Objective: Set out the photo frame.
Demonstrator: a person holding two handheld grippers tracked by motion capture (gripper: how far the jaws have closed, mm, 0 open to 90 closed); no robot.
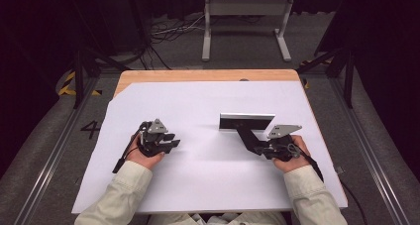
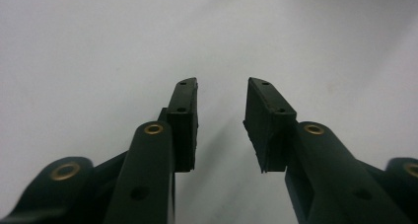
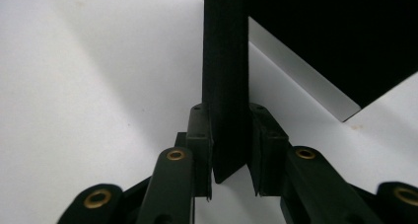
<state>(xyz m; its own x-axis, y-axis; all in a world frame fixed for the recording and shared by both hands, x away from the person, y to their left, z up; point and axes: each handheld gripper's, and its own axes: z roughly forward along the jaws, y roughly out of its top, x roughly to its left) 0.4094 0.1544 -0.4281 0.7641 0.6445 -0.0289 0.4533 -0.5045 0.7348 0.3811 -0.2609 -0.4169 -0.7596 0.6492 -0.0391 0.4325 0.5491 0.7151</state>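
The right tool (image 3: 230, 150) gripped the stiff, light black panel (image 1: 246, 121) by its strut; the left tool (image 2: 222, 120) stood open, empty.

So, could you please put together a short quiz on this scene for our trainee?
1. True or false: the left gripper has something between its fingers.
2. Which gripper has the black handle between its fingers: A, the left gripper, or B, the right gripper?
3. What covers the wooden table beneath both grippers?

Key: 1. False; its fingers stand apart with nothing between them. 2. B. 3. A white sheet.
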